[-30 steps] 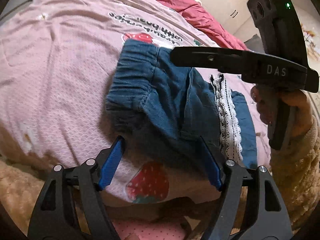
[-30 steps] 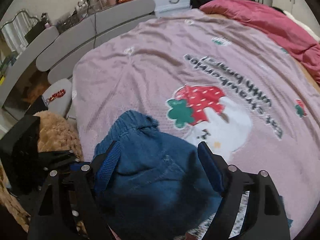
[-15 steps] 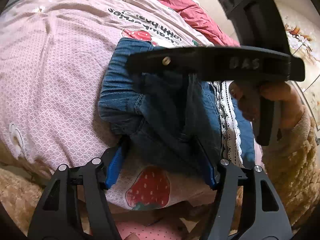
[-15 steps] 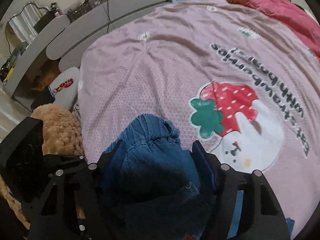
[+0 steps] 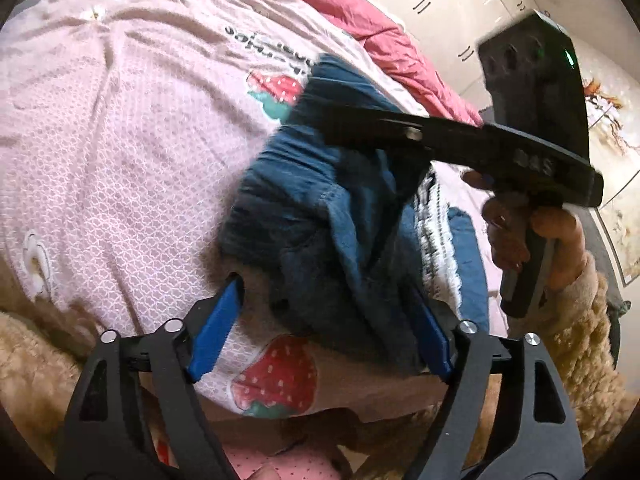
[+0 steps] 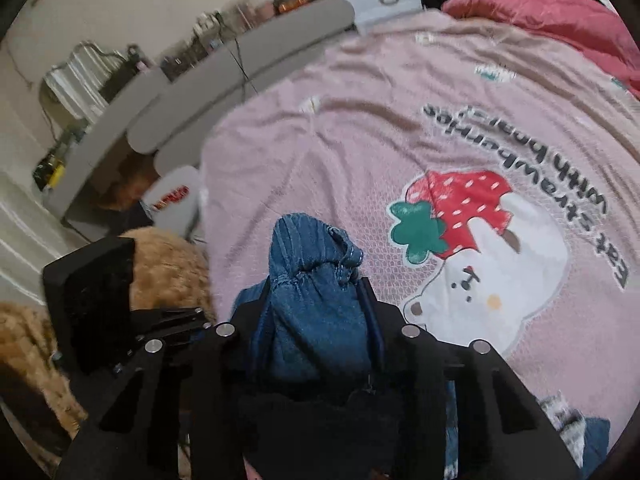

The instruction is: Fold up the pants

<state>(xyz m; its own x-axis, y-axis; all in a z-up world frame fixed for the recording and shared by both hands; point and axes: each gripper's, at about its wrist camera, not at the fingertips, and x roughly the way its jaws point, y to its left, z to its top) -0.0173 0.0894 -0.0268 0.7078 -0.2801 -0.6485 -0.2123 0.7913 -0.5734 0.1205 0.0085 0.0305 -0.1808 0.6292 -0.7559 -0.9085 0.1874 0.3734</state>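
The right gripper [image 6: 320, 296] has its two fingers drawn close together on a bunched fold of the blue denim pants [image 6: 316, 292], with the gathered elastic waistband [image 6: 308, 240] poking out beyond the fingertips. In the left wrist view the same tool [image 5: 360, 120] reaches in from the right across the far part of the garment, gripped by the person's right hand [image 5: 524, 236] in a fuzzy tan sleeve; a green light shows on its black body.

The left gripper [image 5: 320, 332] stands wide open, its blue-padded fingers [image 5: 216, 328] set to either side of the near edge of the pants. Whether the right pad is touching the denim or just hovering beside it is hard to say, since the cloth there is dark and a little blurred.

The pants lie in a rumpled heap on a pink bedspread [image 5: 120, 140] printed with strawberries, a white bear and lettering. A strip of white lace trim [image 5: 434, 232] runs along the right side of the heap, with more blue cloth beyond it. A red quilt [image 6: 552, 12] lies at the far right of the bed, and grey headboard pads [image 6: 224, 76] curve round the far left
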